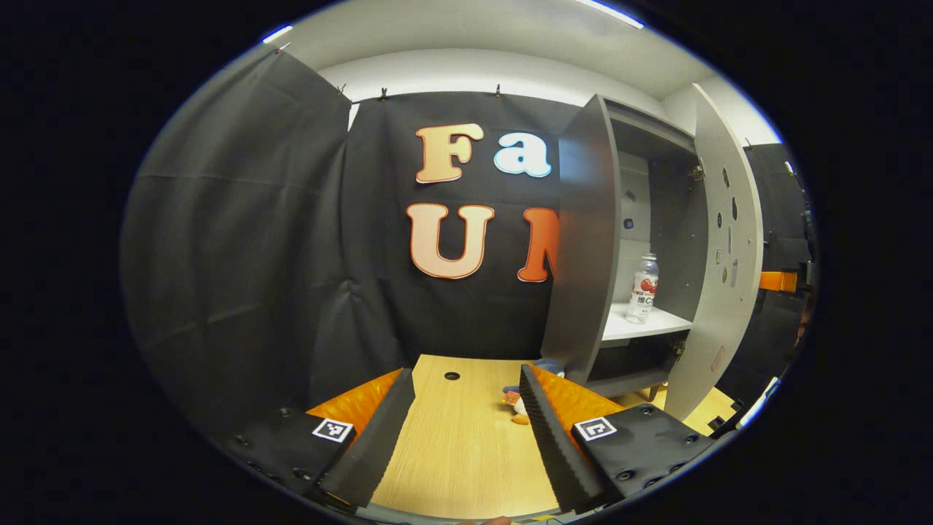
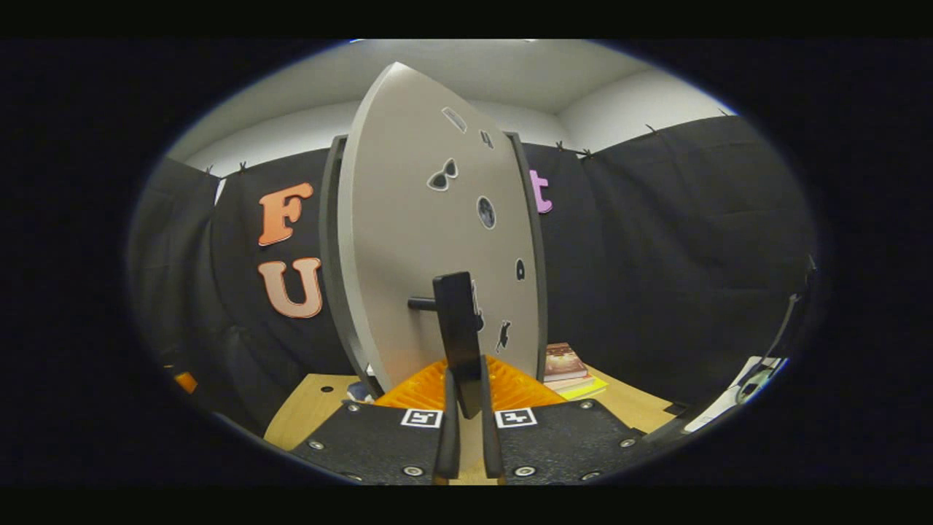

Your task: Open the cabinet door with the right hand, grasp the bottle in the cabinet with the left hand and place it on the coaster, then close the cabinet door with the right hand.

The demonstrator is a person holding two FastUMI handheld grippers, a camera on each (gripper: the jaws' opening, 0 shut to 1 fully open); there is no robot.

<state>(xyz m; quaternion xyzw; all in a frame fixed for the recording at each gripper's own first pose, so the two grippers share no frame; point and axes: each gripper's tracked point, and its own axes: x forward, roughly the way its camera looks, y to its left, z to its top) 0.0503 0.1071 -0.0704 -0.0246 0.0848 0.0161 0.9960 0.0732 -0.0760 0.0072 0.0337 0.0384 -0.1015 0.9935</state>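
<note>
In the left gripper view, the left gripper (image 1: 466, 408) hangs over the wooden table (image 1: 459, 452) at 6 o'clock with its fingers spread wide and nothing between them; a small toy (image 1: 519, 397) lies just past its right finger. At 3 o'clock the cabinet (image 1: 583, 240) stands with its door (image 1: 721, 255) swung open, and the bottle (image 1: 643, 288) stands upright on the white shelf (image 1: 641, 324) inside. In the right gripper view, the right gripper (image 2: 466, 394) at 6 o'clock is clamped on the door's dark handle (image 2: 458, 328), with books (image 2: 565, 364) at 4 o'clock.
</note>
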